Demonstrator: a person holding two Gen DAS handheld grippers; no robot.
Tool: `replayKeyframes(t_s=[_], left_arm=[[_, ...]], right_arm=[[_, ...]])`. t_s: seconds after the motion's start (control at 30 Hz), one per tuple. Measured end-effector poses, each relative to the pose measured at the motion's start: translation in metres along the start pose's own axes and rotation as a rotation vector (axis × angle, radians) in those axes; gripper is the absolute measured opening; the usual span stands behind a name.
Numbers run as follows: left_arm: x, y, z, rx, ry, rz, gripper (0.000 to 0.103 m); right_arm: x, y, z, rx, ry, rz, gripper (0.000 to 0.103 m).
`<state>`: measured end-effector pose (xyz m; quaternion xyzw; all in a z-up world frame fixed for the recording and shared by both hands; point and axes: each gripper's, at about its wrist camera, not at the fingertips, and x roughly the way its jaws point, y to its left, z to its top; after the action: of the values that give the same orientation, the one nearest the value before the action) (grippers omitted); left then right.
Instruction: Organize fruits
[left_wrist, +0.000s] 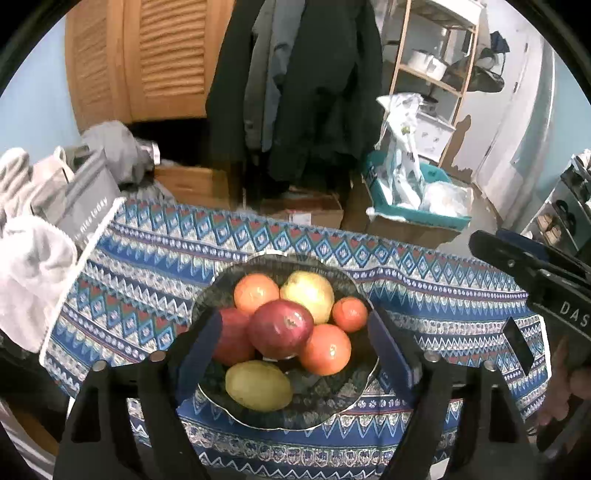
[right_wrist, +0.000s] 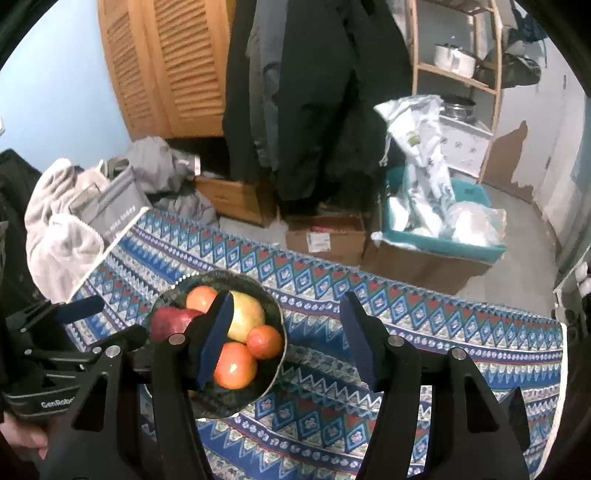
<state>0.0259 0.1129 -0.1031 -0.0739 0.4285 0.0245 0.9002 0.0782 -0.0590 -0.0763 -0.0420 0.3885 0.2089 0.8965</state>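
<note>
- Your left gripper (left_wrist: 295, 354) hangs with its jaws wide apart and nothing in them; the blue pads stand either side of the fruit pile without touching it.
- Your right gripper (right_wrist: 291, 339) is parted too and empty, with only patterned cloth showing between its fingers.
- The fruit all sits in the dark round bowl with a pale rim (left_wrist: 334, 415), on the blue zigzag-patterned tablecloth (left_wrist: 147, 266): a dark red apple (left_wrist: 280, 328) on top, a yellow-green apple (left_wrist: 307, 295) behind it, a greenish pear-like fruit (left_wrist: 258, 384) in front, and an orange fruit (left_wrist: 325, 349) to the right of the apple.
- Judging by that, gathering is done or nearly done; no loose fruit shows on the cloth.
- Next, I'd say you either back both grippers away or tidy the pile; the top apple looks perched, so go gently.
- The left wrist view looks straight down into the bowl and catches the front fruit, hidden from the right.
- The right wrist view shows the bowl off to its left, and the bare cloth beyond.
</note>
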Motion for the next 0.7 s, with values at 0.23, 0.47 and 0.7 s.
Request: replayKeyframes(t_s=[0.23, 0.47, 0.7], left_arm=[[-0.025, -0.015, 0.008, 0.038, -0.066, 0.0, 0.087], [-0.05, -0.028, 0.015, 0.042, -0.112, -0.034, 0.089], [-0.072, -0.035, 0.021, 0.035, -0.167, -0.056, 0.095]], right_arm=[[-0.034, -0.01, 0.005, 0.011, -0.065, -0.036, 0.064], [-0.072, -0.011, 0.006, -0.027, -0.148, -0.092, 0.071], [-0.112, -0.02, 0.002, -0.037, -0.232, -0.121, 0.077]])
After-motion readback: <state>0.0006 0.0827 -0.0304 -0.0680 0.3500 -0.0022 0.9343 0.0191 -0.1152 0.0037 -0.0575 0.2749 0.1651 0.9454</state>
